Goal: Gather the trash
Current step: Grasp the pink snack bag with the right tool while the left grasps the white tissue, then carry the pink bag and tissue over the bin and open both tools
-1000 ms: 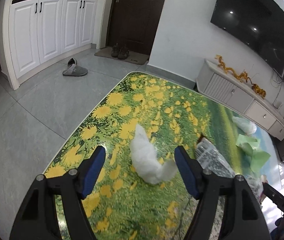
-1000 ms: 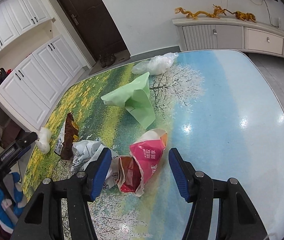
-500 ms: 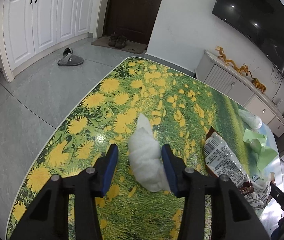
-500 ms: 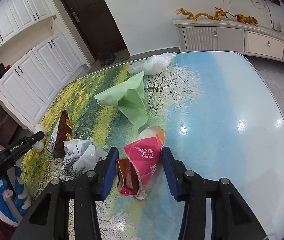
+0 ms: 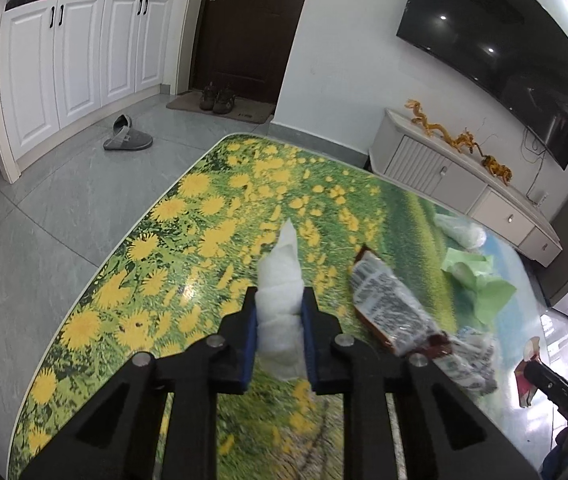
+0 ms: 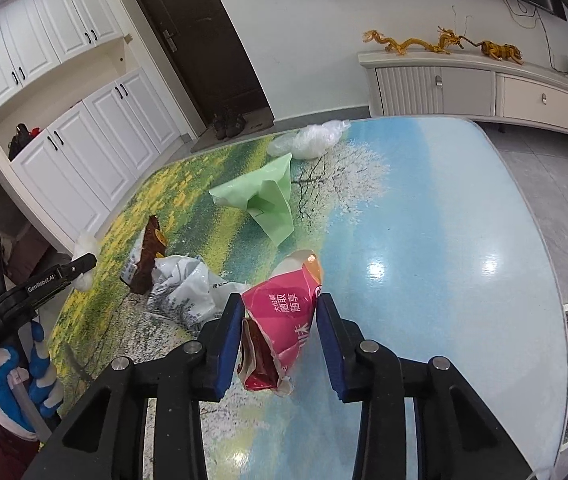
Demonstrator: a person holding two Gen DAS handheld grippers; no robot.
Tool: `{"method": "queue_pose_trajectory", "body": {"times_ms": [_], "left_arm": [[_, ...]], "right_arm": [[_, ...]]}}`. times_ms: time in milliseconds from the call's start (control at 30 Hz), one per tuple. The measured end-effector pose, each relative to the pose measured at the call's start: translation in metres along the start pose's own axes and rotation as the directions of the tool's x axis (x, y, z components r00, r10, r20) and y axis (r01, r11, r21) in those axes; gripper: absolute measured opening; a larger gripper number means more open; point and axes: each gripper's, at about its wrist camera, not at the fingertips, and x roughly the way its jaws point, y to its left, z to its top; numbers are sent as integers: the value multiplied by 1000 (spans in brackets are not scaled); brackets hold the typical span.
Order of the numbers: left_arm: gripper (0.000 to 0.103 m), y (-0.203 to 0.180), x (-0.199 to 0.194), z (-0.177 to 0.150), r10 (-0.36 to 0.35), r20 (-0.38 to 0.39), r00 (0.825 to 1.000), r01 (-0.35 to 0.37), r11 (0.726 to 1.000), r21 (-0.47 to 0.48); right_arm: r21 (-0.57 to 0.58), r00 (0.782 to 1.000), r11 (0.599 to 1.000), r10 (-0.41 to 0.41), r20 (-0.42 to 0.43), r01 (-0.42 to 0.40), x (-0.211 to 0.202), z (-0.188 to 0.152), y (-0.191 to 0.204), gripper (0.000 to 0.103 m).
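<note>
Already the left gripper [image 5: 277, 312] is clamped on the tissue wad [image 5: 279, 300], squeezed between its blue pads at the flowered end of the table [image 5: 211, 200]. The right gripper [image 6: 279, 322] has just been closing round the pink packet [image 6: 284, 320]; its left pad touches the crumpled foil, but whether the right pad bears on it I cannot tell. The wad is soft and could slip out if jerked; the packet, judged only lightly pinched, may buckle and drop back beside the white bag [image 6: 183, 292] should the hand lift before the jaws bite properly.
</note>
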Motion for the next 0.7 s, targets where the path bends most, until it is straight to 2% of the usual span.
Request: {"method": "queue_pose_trajectory", "body": {"times_ms": [200,333,700], "left_arm": [[18,-22,-47,-15,-26,50,998,24,999,34],[18,-38,-67,-27,-56,54,997,54,998,39],[18,-131,-108,-43,-171,70,983,158,974,160]], "right_arm": [[6,999,1000,30,35,-30,-26,-11,1,35],[10,997,999,46,60,-47,-43,-18,0,35],[52,990,997,48,133,-55,-98,-21,-27,35]]}}
